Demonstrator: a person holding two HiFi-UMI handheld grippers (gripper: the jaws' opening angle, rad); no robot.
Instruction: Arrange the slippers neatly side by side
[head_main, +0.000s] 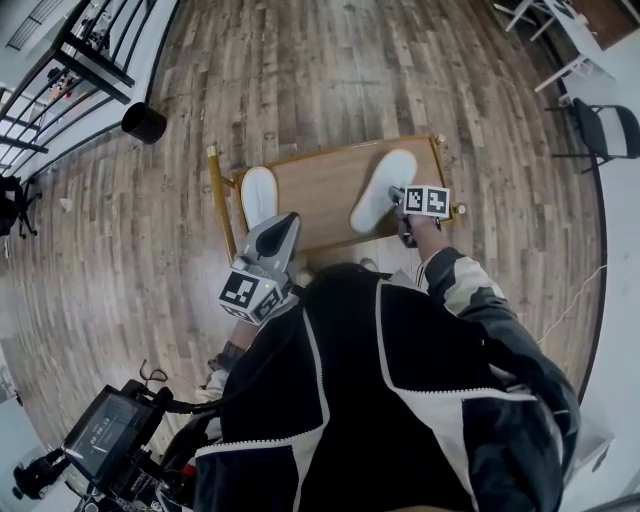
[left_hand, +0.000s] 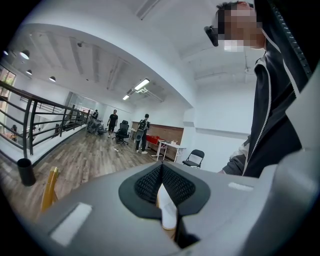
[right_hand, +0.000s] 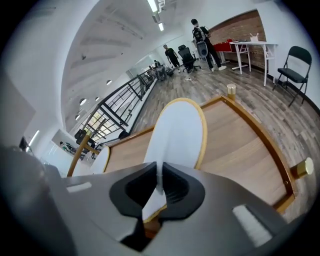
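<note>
A wooden floor (head_main: 300, 70) is seen around a tabletop (head_main: 320, 185) edged with a raised golden rim. Two white slippers are seen on it, well apart: the left slipper (head_main: 259, 193) by the left edge, the right slipper (head_main: 383, 188) slanted towards the far right. The near end of the right slipper is clamped between the fingers of the right gripper (head_main: 396, 198). The left gripper (head_main: 288, 220) is held at the left slipper's near end, its fingers closed on a white strip of it.
</note>
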